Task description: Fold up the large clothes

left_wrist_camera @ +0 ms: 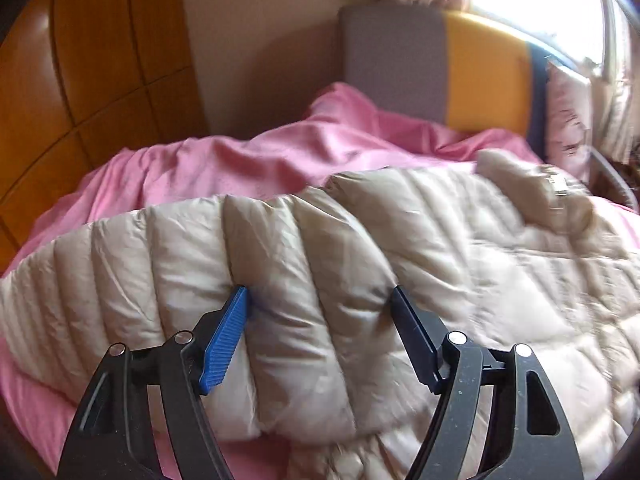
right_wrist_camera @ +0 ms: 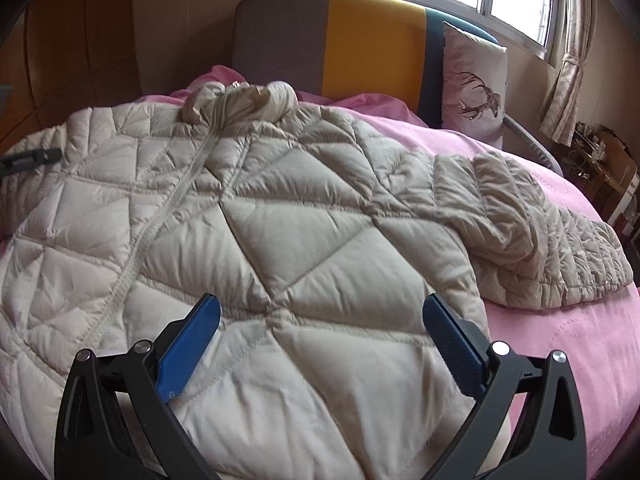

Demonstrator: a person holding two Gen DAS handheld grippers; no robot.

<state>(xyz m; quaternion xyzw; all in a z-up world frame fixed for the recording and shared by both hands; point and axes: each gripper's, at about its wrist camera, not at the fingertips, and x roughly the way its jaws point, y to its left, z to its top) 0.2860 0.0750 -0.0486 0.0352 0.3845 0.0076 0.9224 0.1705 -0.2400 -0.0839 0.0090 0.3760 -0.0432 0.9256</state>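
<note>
A beige quilted puffer jacket (right_wrist_camera: 260,216) lies front up on the pink bed, zipper (right_wrist_camera: 160,224) closed and collar (right_wrist_camera: 240,100) toward the headboard. One sleeve (right_wrist_camera: 540,240) rests on the sheet at the right. In the left wrist view, which is blurred, the other sleeve (left_wrist_camera: 180,272) curves across the frame. My left gripper (left_wrist_camera: 320,296) is open, its blue pads (left_wrist_camera: 228,332) touching the sleeve's top with a few puffy ribs between them. My right gripper (right_wrist_camera: 320,308) hangs open just above the jacket's lower front, holding nothing.
The pink sheet (right_wrist_camera: 560,352) covers the bed. A grey and yellow headboard (right_wrist_camera: 372,40) stands at the back with a deer-print pillow (right_wrist_camera: 476,88) beside it. Wooden wardrobe doors (left_wrist_camera: 80,60) rise at the left. A cluttered shelf (right_wrist_camera: 600,160) is at the right, under the window.
</note>
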